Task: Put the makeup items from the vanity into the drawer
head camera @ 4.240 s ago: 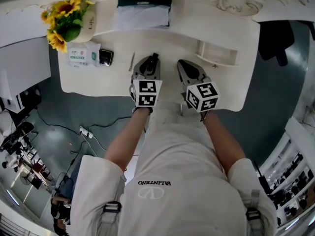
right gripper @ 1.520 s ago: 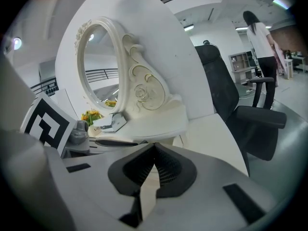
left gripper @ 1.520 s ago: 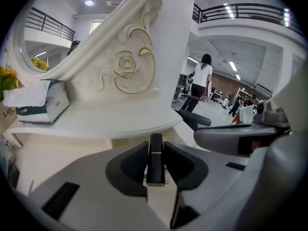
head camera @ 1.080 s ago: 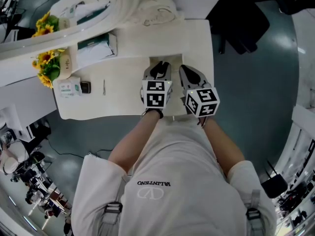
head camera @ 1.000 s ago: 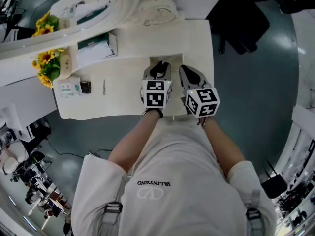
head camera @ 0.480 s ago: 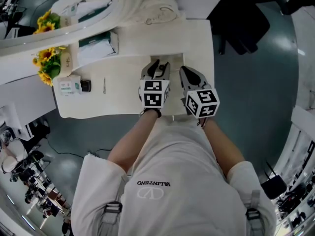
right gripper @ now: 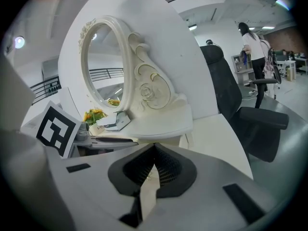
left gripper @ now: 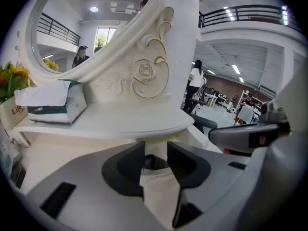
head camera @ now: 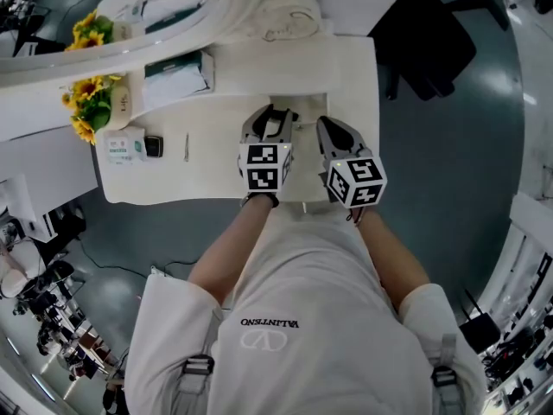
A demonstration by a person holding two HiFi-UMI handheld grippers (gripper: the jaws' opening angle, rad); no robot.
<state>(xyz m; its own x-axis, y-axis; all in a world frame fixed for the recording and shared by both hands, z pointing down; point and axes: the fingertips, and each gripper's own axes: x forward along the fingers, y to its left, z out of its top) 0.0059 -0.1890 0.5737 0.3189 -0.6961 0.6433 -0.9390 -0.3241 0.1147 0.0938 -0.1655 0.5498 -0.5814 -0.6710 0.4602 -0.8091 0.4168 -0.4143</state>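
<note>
My left gripper [head camera: 270, 130] hangs over the small open drawer [head camera: 304, 112] at the right of the white vanity top. Its jaws stand apart. In the left gripper view a small dark round item [left gripper: 149, 161] shows in the gap near the left pad, and no pad presses on it. My right gripper [head camera: 332, 137] is just to the right, over the same drawer, its jaws shut with nothing between them. On the vanity's left end lie a black compact [head camera: 153, 146] and a thin pencil-like stick [head camera: 186, 145].
A white packet [head camera: 125, 143] lies beside the compact, with a vase of sunflowers [head camera: 91, 102] behind it. A tissue box [head camera: 177, 74] sits on the raised shelf under the oval mirror [left gripper: 91, 32]. A black office chair [head camera: 423, 46] stands to the right.
The left gripper's jaws have widened and it has shifted slightly left. The right gripper has stayed put. The head view has drifted a little.
</note>
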